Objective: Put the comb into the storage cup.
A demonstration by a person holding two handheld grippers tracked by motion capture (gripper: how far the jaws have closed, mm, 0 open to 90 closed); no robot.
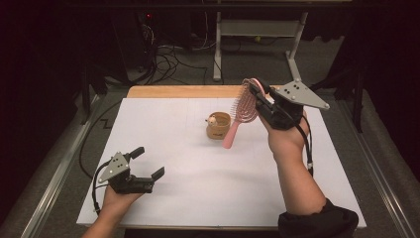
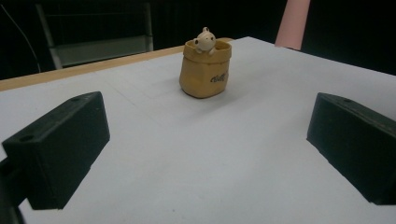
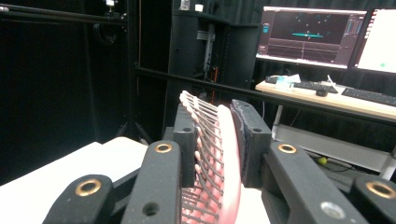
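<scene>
Item: pink hairbrush (image 1: pixel 241 113), held above the bench (image 1: pixel 198 188) at its far right, just beside the tan sack-shaped pot (image 1: pixel 218 126).
Long axis: ran on a slant in the high view, head up and to the right at the jaws, handle down and to the left, its tip close over the bench beside the pot.
Facing: bristles turned toward the left in the high view; in the right gripper view they pressed against one jaw, the brush back against the other.
Right tool (image 1: pixel 258 97): clamped on the brush head, across bristles and back.
Left tool (image 1: pixel 147 162): jaws spread wide, nothing between them, resting low over the bench near its front left, well apart from the pot.
Pot contents: a small pale figure (image 2: pixel 204 41) sat at the rim.
Risk, slip: springy bristles gave a soft grip; the long handle could probably swing or pivot in the jaws.
Risk, collision: the handle tip might knock the pot and tip it if lowered off-centre.
Risk, unsteadied pot: the left tool was too far off to brace it.
Uncertain: whether the handle tip touched the pot could not be told.
</scene>
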